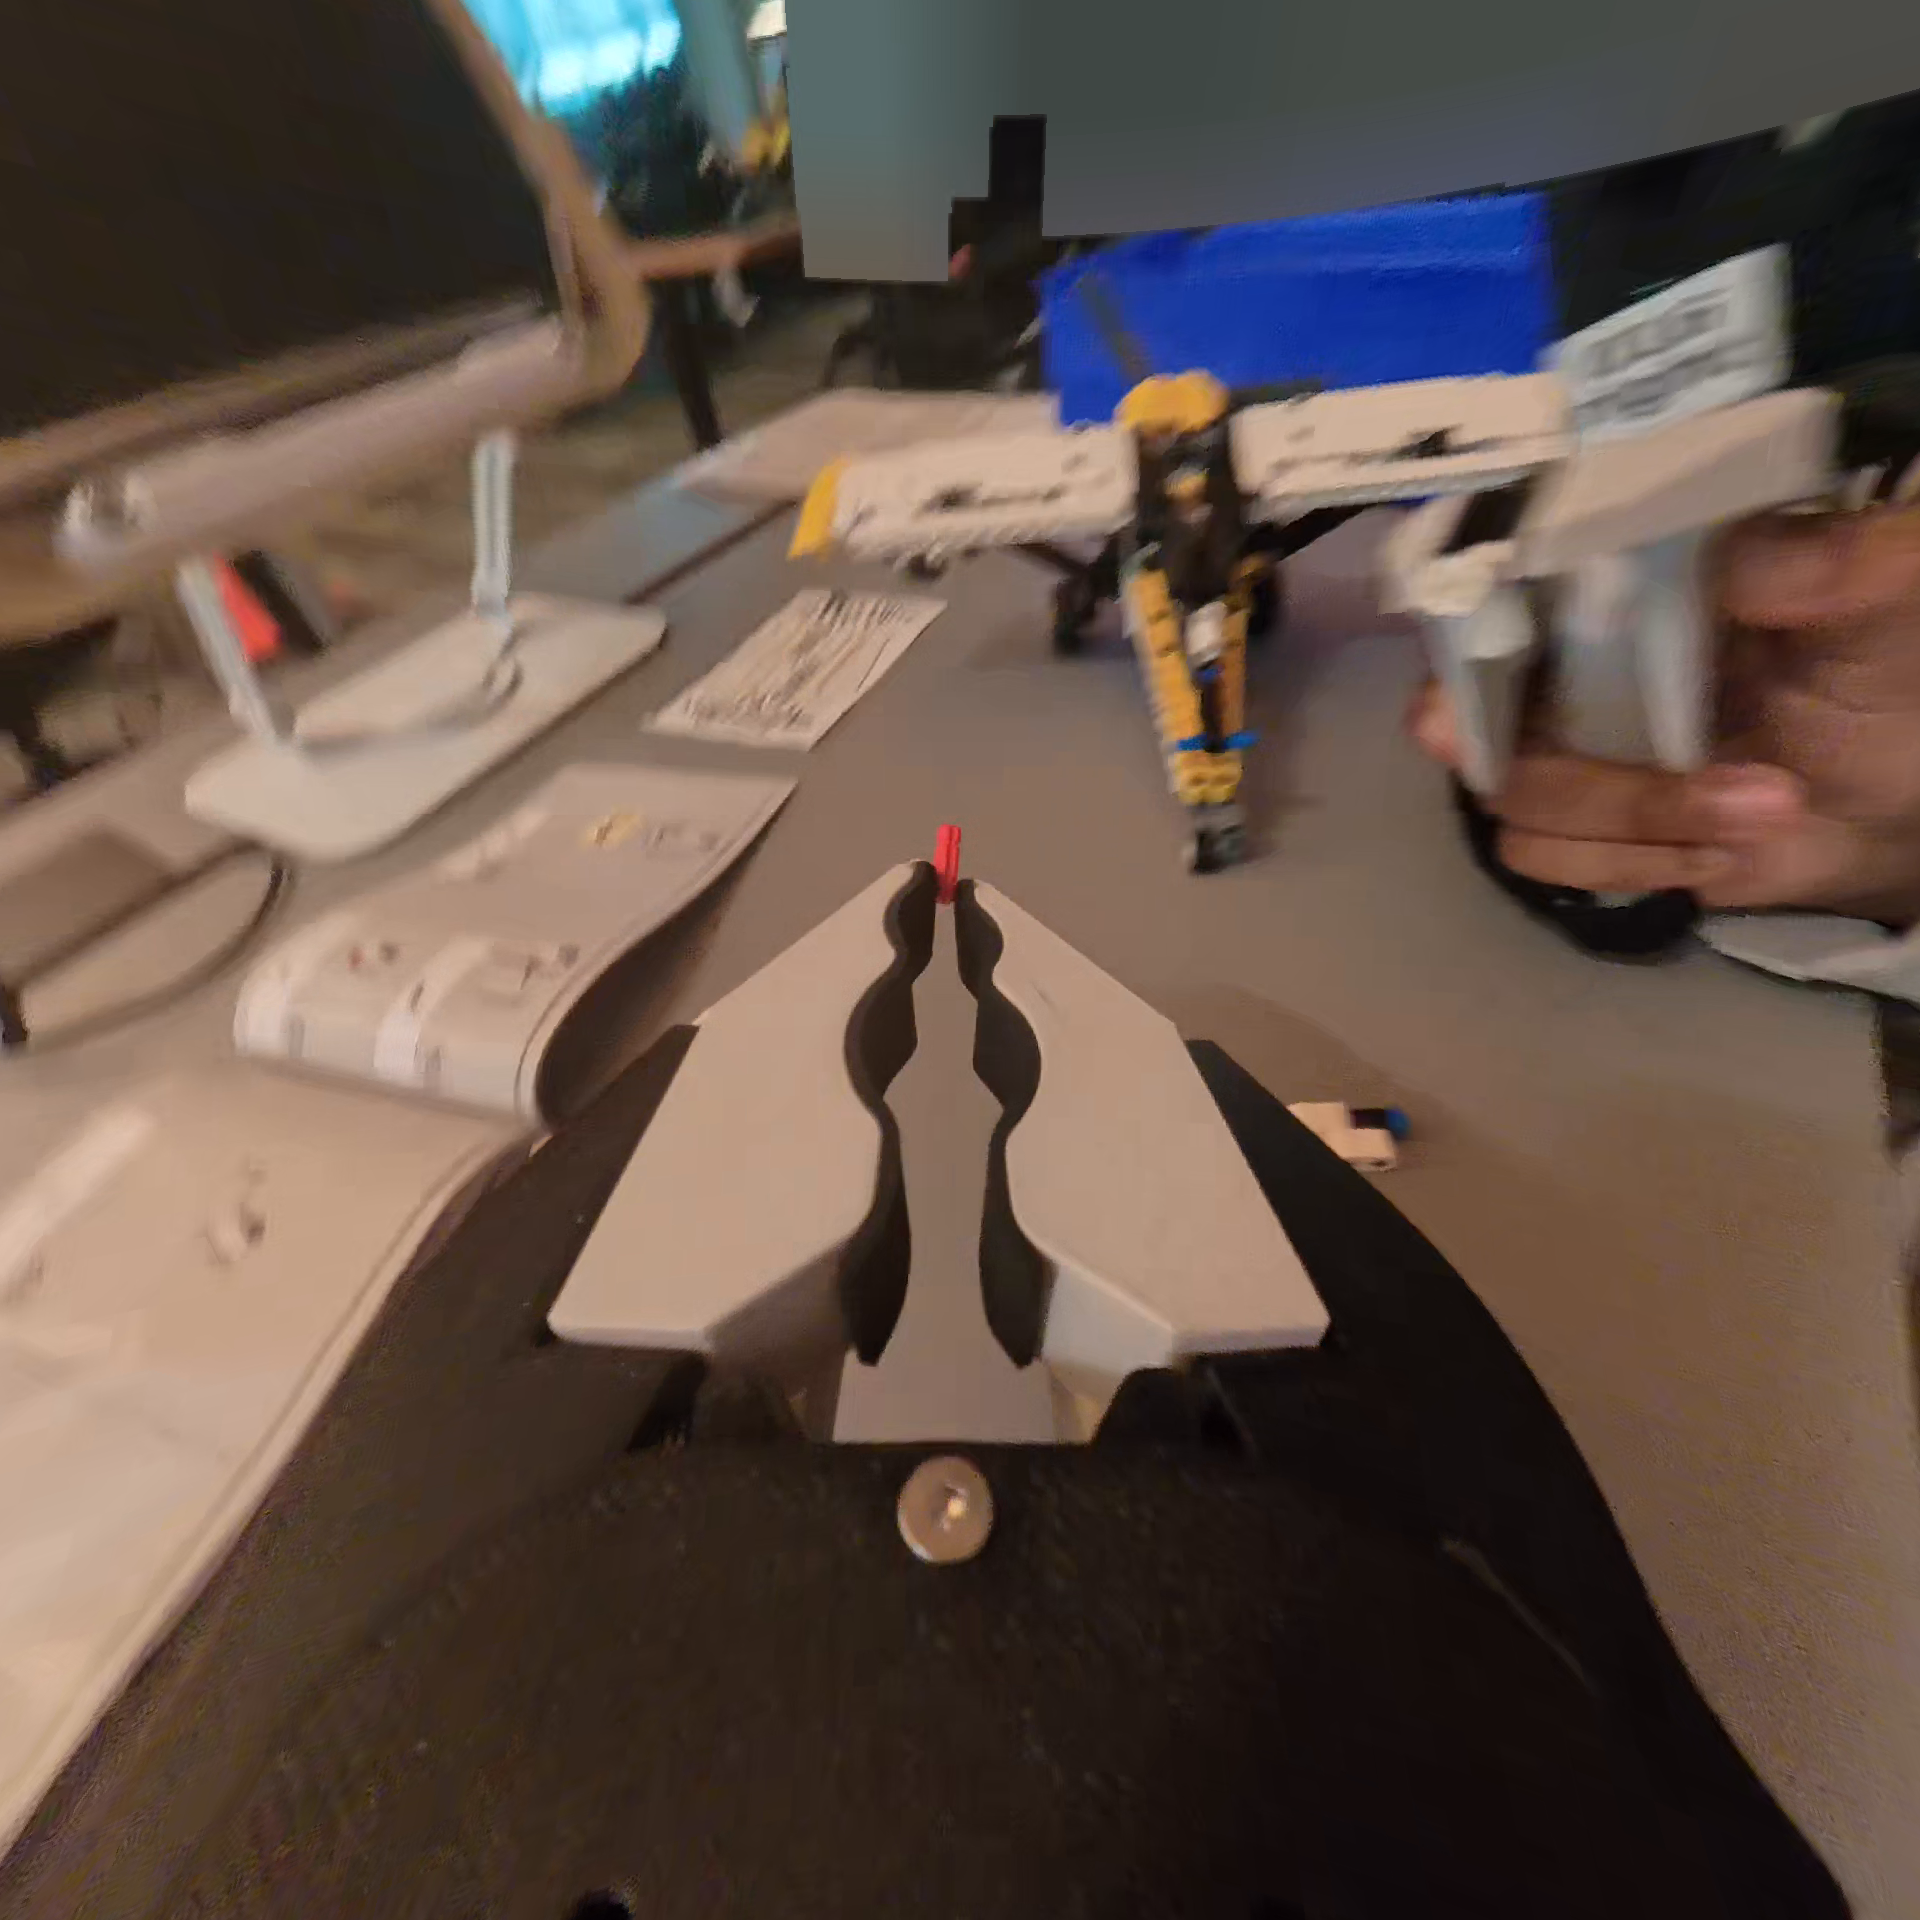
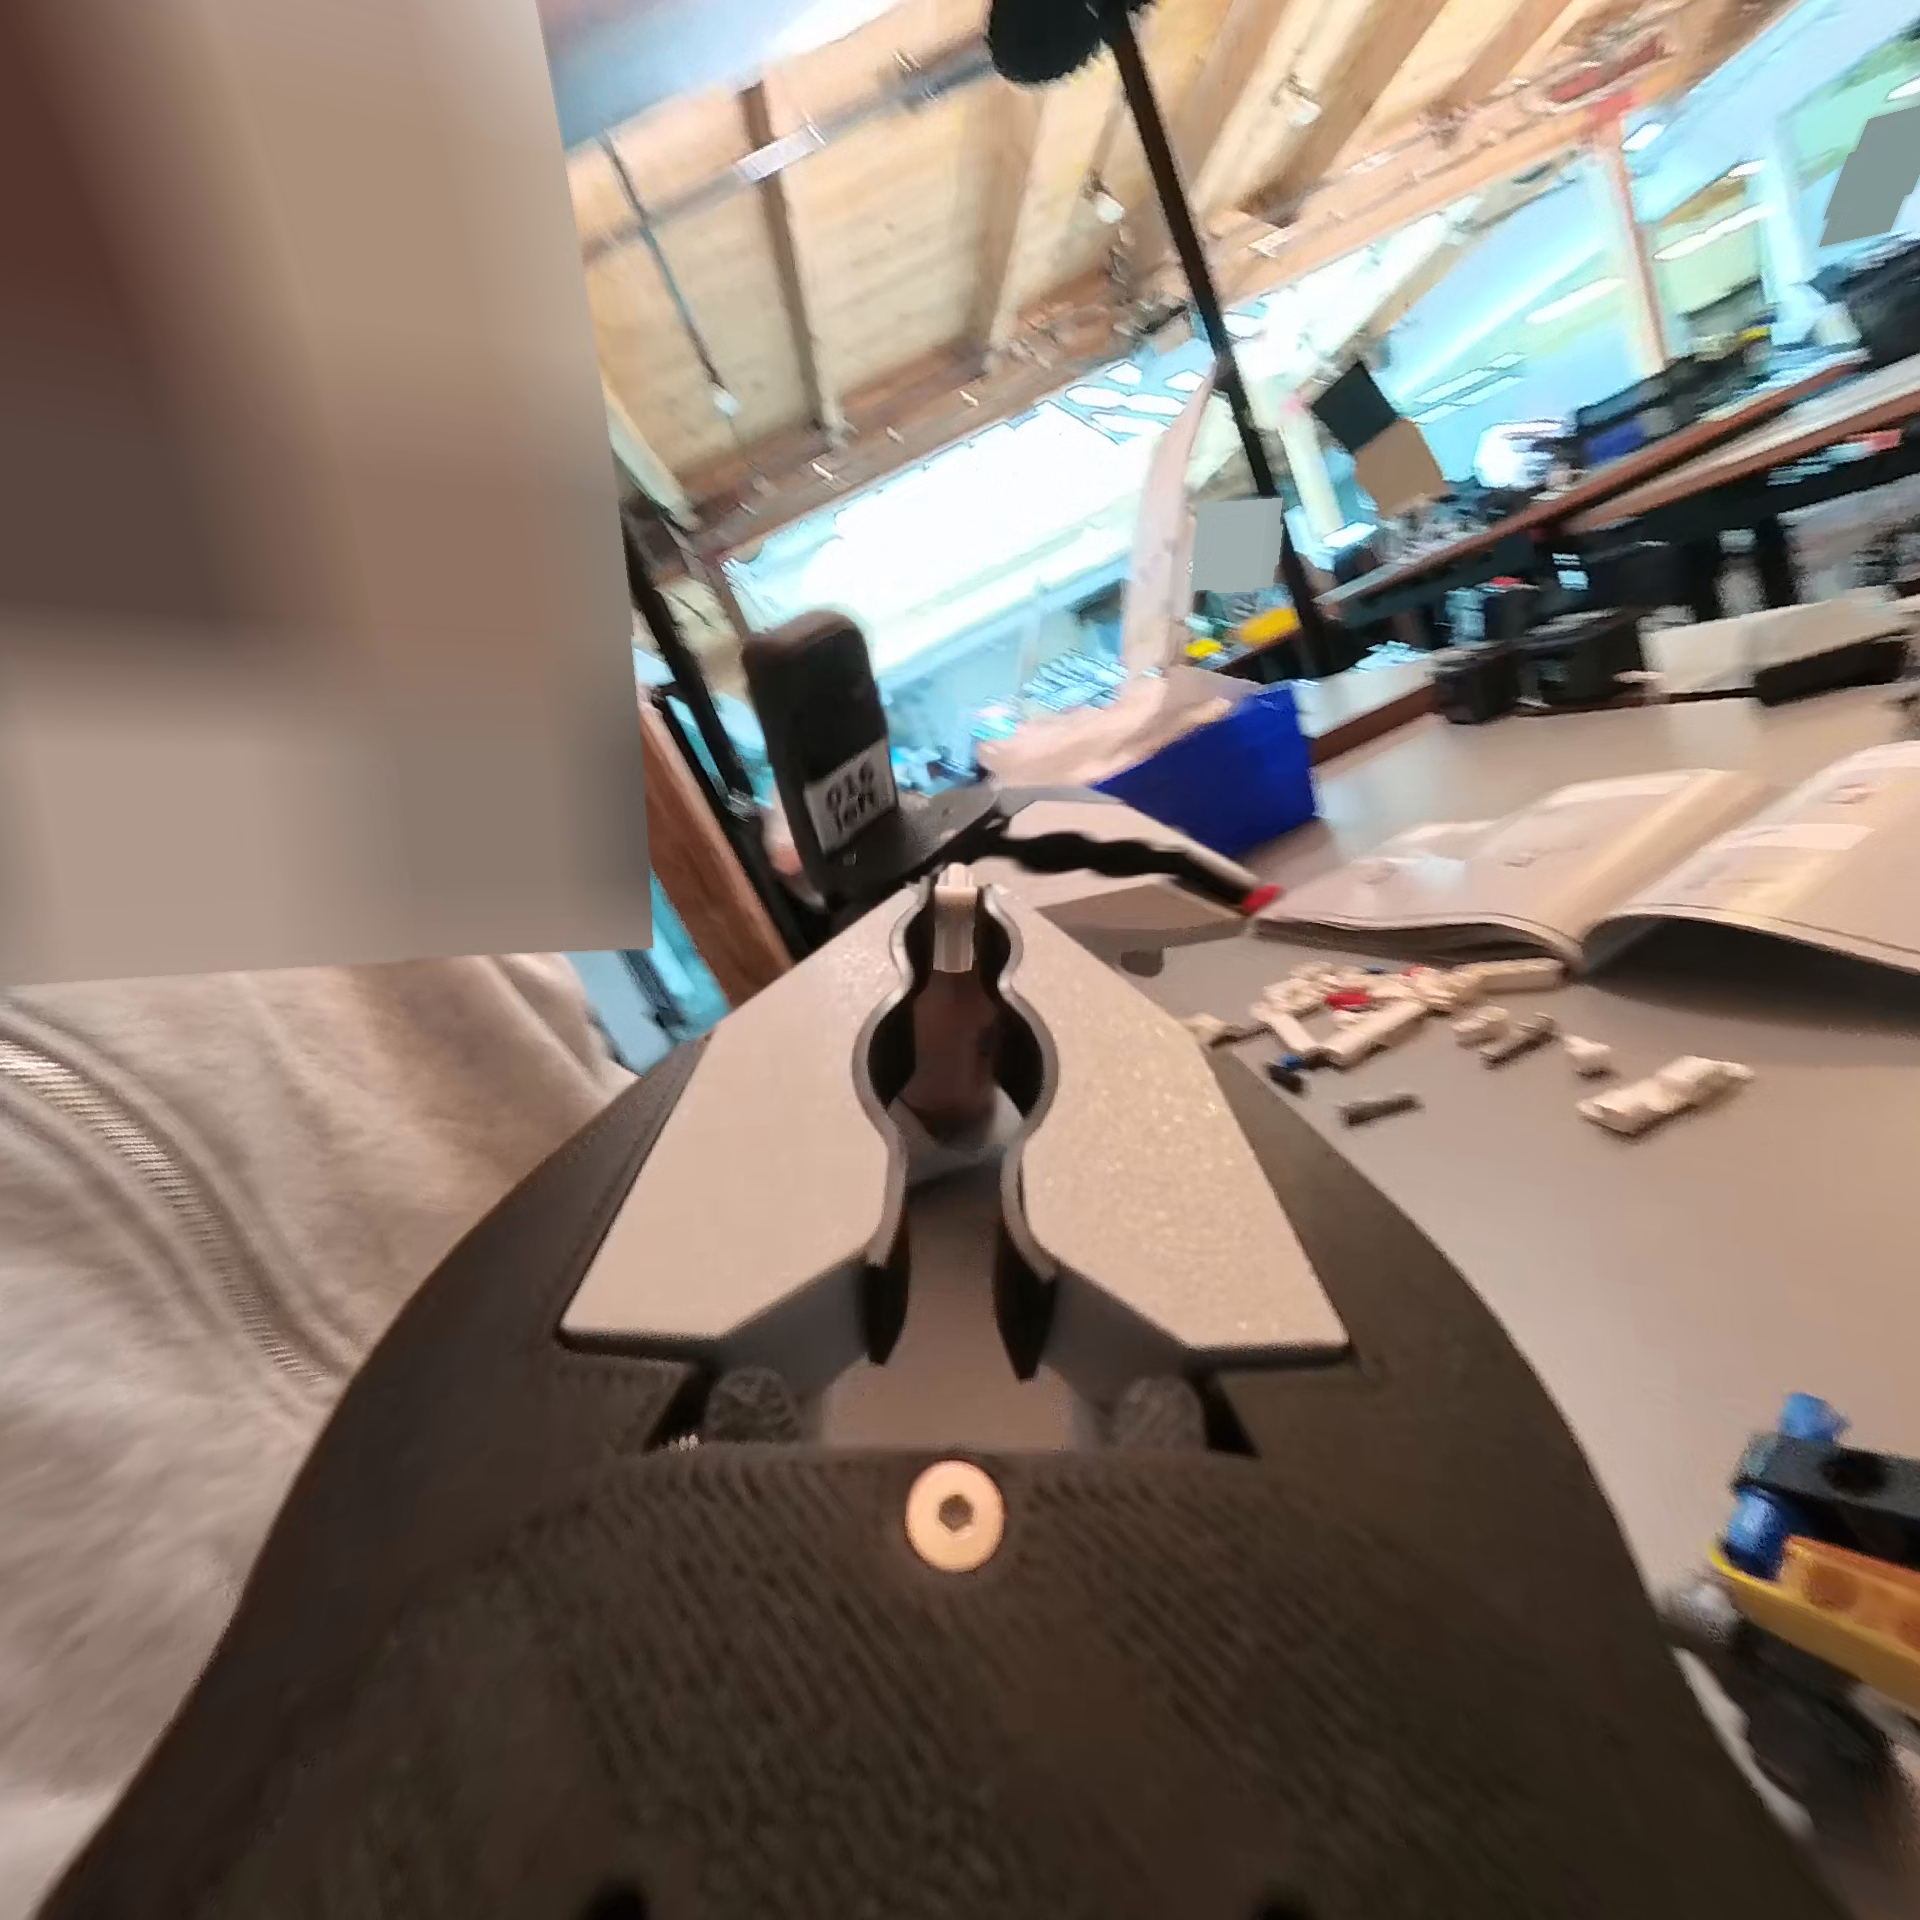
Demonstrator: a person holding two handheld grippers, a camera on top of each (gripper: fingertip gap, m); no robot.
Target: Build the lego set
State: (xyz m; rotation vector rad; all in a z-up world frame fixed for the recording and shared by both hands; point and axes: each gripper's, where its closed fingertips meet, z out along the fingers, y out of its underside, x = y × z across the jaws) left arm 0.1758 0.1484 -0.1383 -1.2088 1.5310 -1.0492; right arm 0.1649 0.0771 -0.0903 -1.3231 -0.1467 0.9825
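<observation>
My left gripper (image 1: 945, 885) is shut on a small red pin (image 1: 948, 854) that sticks out past its tips, held above the grey table. The yellow, black and white plane model (image 1: 1184, 582) stands ahead of it, to the right. My right gripper (image 2: 954, 902) is shut on a small white piece (image 2: 954, 925) and is tilted up toward the room. It also shows in the left wrist view (image 1: 1455, 582), held by a hand at the right beside the model's wing. The left gripper (image 2: 1252, 900) shows beyond it with the red pin (image 2: 1263, 896).
An open instruction booklet (image 1: 499, 935) and a printed sheet (image 1: 800, 670) lie at the left, with monitor stands (image 1: 436, 707) behind. Several loose white pieces (image 2: 1351, 1008) lie on the table (image 1: 1351, 1351). A blue bin (image 1: 1299, 301) stands at the back. One small piece (image 1: 1351, 1135) lies near my left gripper. Tip to tip, the grippers are about 9 cm apart.
</observation>
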